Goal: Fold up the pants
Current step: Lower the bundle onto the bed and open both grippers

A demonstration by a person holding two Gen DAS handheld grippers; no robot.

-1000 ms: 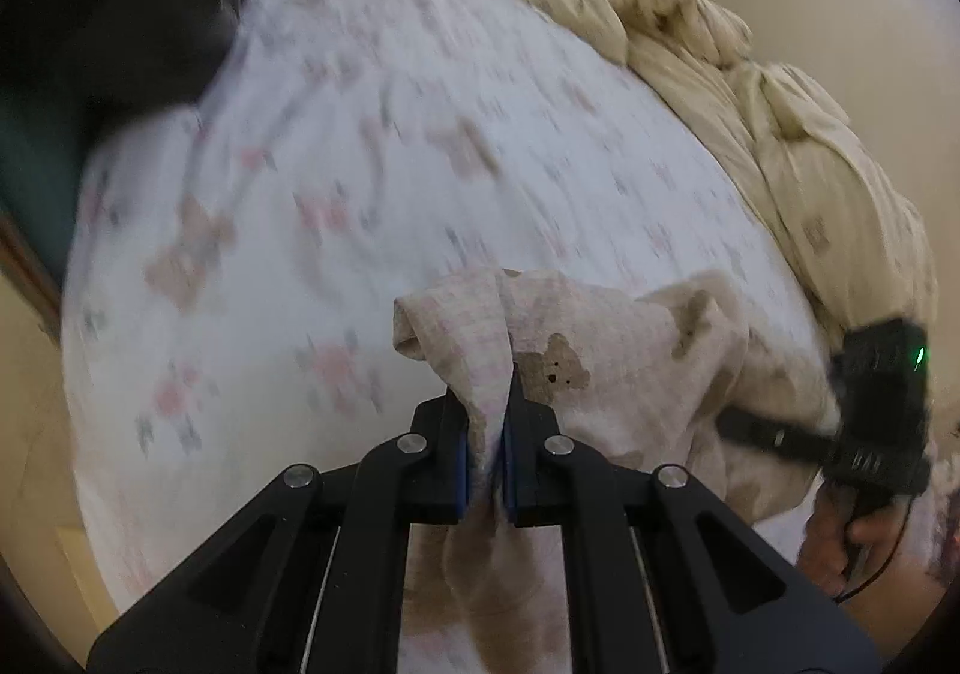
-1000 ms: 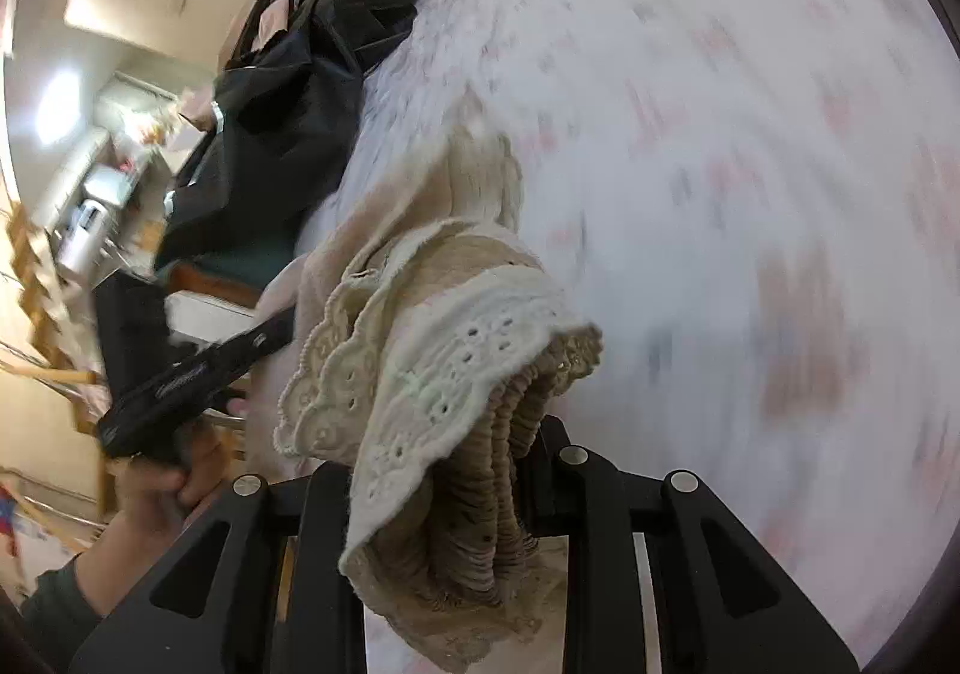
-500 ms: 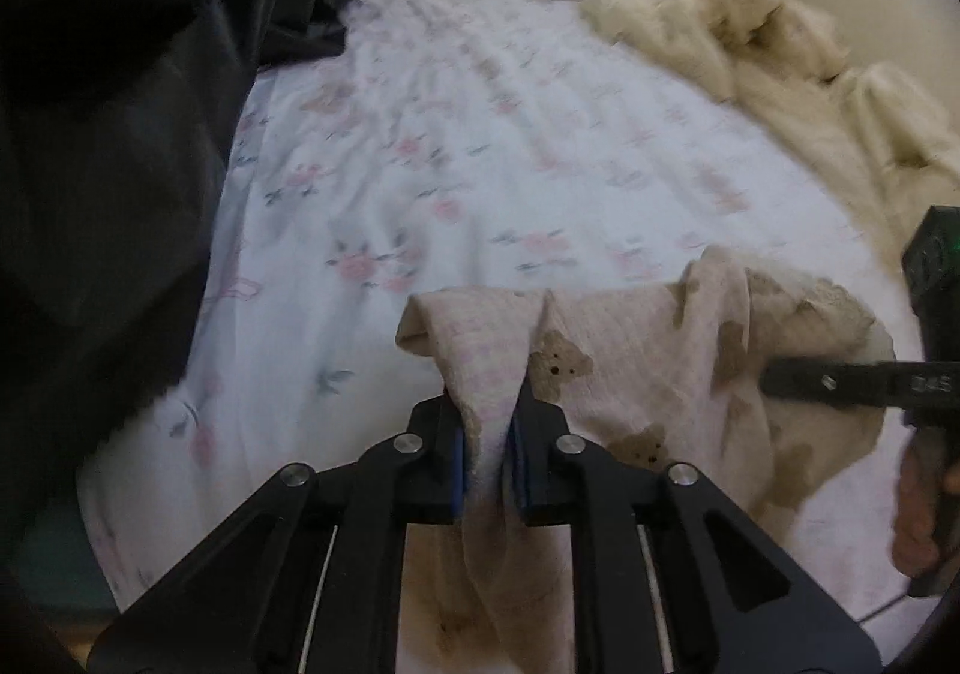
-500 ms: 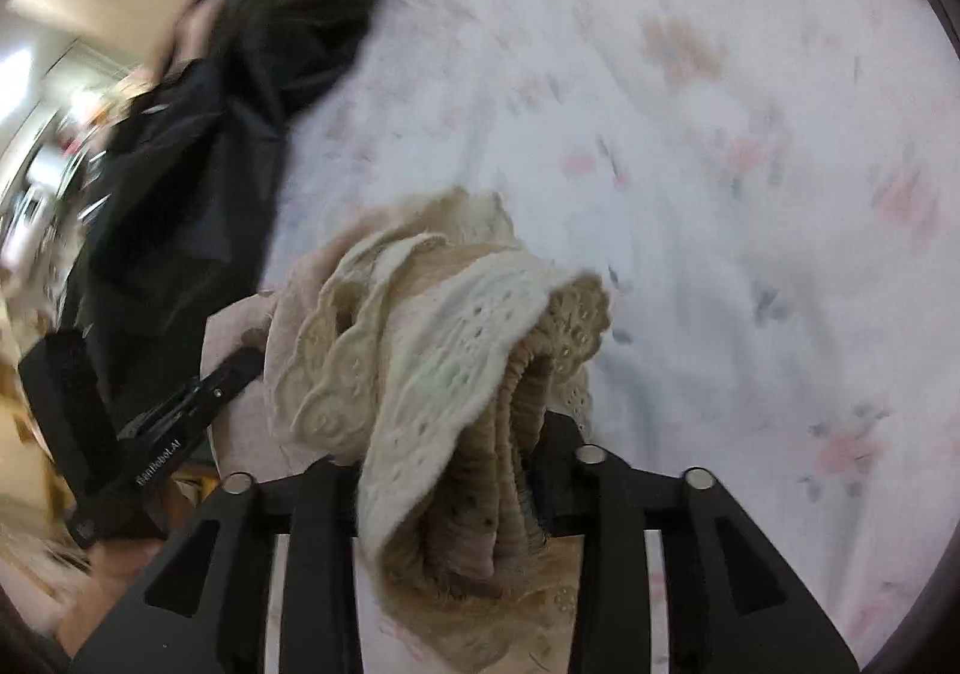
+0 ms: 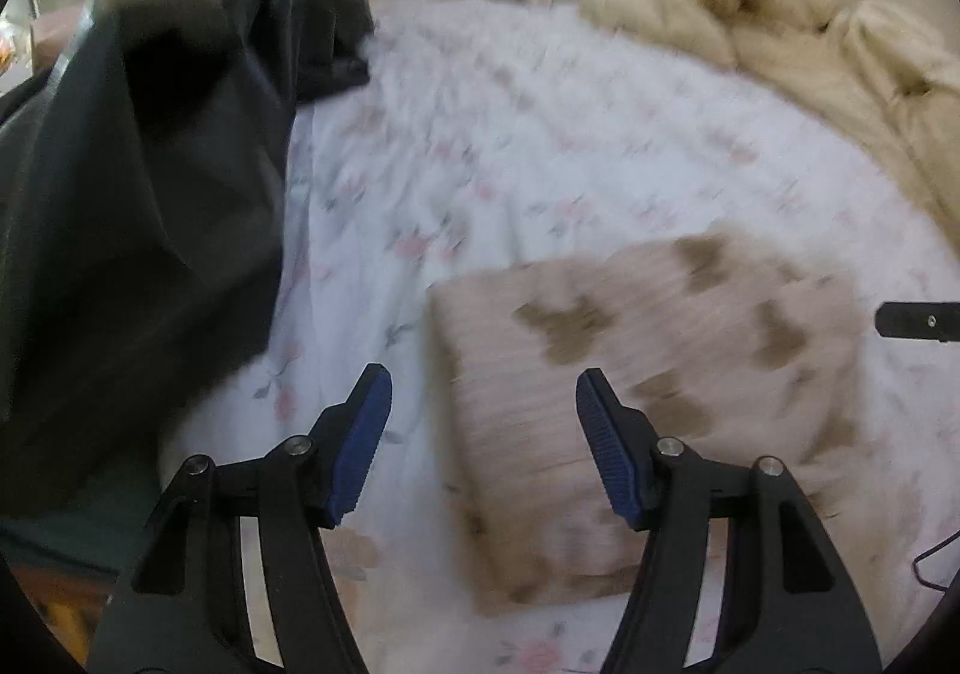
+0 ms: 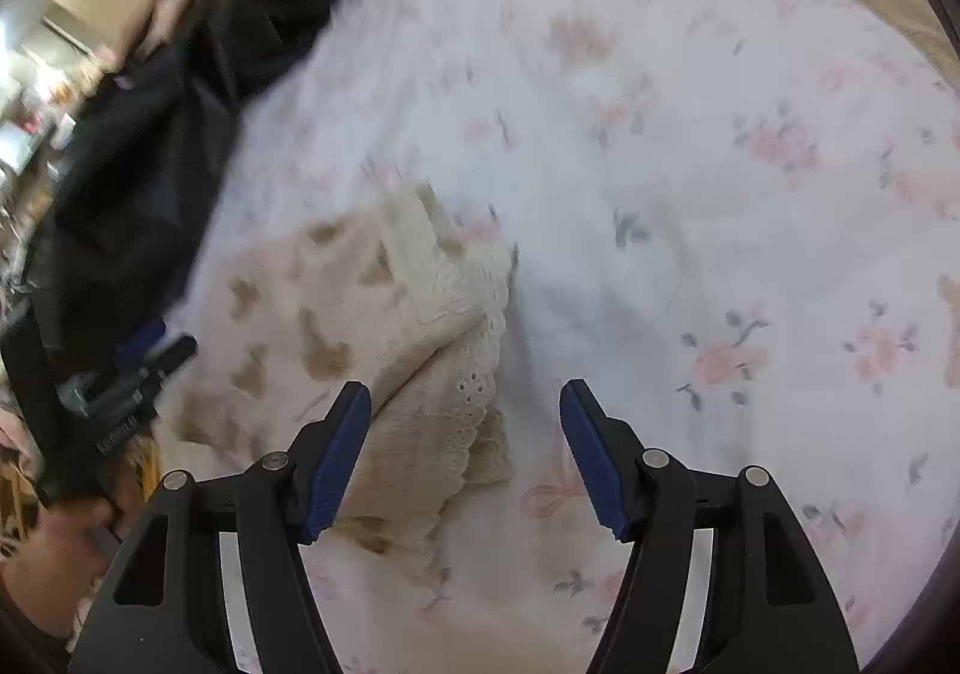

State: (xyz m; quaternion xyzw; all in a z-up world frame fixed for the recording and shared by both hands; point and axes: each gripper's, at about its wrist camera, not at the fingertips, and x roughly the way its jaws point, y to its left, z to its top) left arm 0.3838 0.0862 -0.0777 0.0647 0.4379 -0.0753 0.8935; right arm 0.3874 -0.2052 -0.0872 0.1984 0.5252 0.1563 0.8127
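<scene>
The floral bed (image 5: 540, 146) carried the folded bear-print pants (image 5: 648, 386) flat near its front edge. Above them, the left claw (image 5: 483, 446) and right claw (image 6: 465, 452) were opening, pads gripping nothing.

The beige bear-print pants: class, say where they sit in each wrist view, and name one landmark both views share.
Left wrist view: beige bear-print pants lie folded right of centre, low.
Right wrist view: the pants lie left of centre, lace trim rightward.
Shared landmark: black garment at upper left on the floral sheet.
</scene>
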